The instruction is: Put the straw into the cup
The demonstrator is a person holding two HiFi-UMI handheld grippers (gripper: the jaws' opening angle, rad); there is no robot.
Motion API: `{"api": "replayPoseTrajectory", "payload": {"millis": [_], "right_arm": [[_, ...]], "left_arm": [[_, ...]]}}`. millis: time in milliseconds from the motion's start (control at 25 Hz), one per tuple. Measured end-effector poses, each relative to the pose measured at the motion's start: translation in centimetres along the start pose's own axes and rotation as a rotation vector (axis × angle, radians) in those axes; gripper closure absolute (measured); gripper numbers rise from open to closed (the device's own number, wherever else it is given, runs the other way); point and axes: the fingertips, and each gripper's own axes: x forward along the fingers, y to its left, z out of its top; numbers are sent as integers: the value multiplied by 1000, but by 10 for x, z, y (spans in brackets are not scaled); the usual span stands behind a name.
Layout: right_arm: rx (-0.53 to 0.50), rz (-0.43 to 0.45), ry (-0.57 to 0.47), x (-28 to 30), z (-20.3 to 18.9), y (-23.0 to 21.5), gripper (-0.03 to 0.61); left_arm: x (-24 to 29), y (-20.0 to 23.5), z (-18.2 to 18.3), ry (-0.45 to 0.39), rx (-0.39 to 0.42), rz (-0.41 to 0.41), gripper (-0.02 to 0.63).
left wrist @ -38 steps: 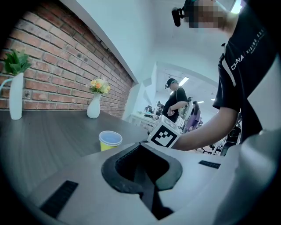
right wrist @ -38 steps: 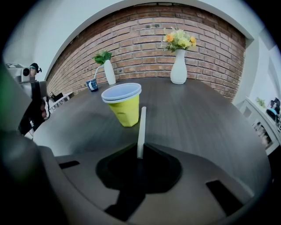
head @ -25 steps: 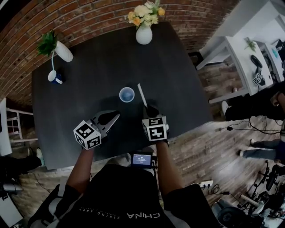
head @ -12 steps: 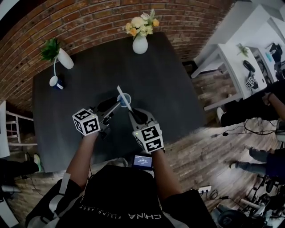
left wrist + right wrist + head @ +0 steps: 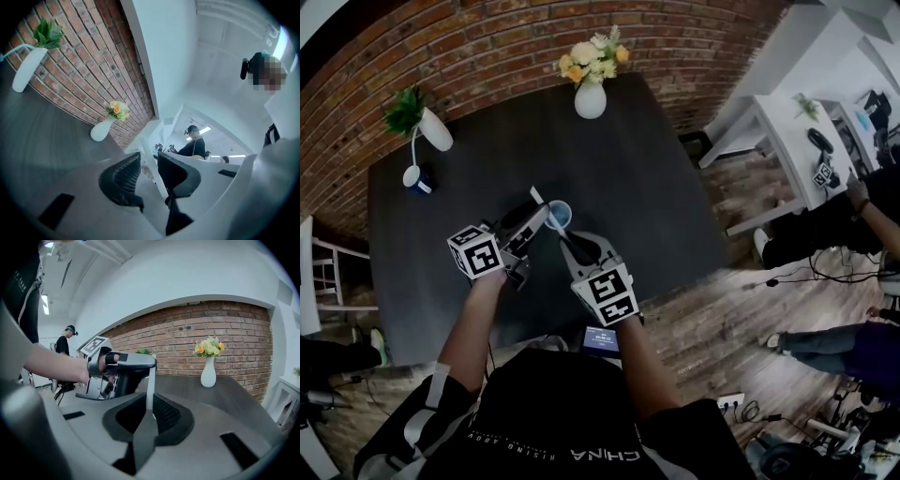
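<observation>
A small cup [image 5: 562, 216] with a blue inside stands on the dark table [image 5: 628, 169]. My right gripper [image 5: 565, 239] [image 5: 150, 401] is shut on the lower end of a white straw [image 5: 542, 202] [image 5: 150, 385], which rises from its jaws just left of the cup. My left gripper [image 5: 534, 211] [image 5: 147, 159] has come in from the left around the straw's upper part. The straw [image 5: 159, 185] runs between its jaws with a gap on each side, and those jaws are closing.
At the table's far edge stands a white vase with flowers [image 5: 590, 94] [image 5: 208, 372]. A leaning white vase with a green plant [image 5: 434, 129] and a blue and white mug [image 5: 415, 177] are at the far left. White desks [image 5: 787, 131] and people stand to the right.
My right gripper lifted the straw off the table beside the cup and carried it left and up. My left gripper rose, opened and moved around the straw.
</observation>
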Motion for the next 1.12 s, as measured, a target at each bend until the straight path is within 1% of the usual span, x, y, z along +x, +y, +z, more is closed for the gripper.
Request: {"api": "replayPoseTrajectory", "payload": {"millis": [80, 120, 320, 440, 560, 720, 800, 880, 1040, 1120], "right_arm": [[-15, 6, 4, 1, -1, 2, 526], [-20, 6, 6, 2, -2, 2, 526], [-28, 4, 17, 6, -4, 0, 526], [-40, -3, 26, 9, -5, -2, 525], [-65, -9, 37, 11, -7, -7, 525], [-59, -6, 52, 12, -8, -18, 525], [-50, -5, 63, 13, -10, -22, 525], [-34, -3, 76, 13, -13, -27, 525], [36, -2, 95, 15, -18, -39, 525], [65, -4, 103, 17, -20, -46, 524]], "left_arm": [[2, 1, -3, 10, 0, -9, 500], [3, 0, -3, 12, -2, -12, 525], [4, -1, -1, 9, -16, -17, 541], [6, -8, 1, 9, -9, -44, 555], [6, -13, 5, 12, 40, -69, 575], [5, -12, 11, 6, 89, -75, 575], [3, -8, 14, 5, 118, -61, 575], [2, -3, 14, 13, 169, -38, 575], [2, 12, 11, 33, 289, 11, 575], [3, 20, 7, 40, 324, 30, 575]]}}
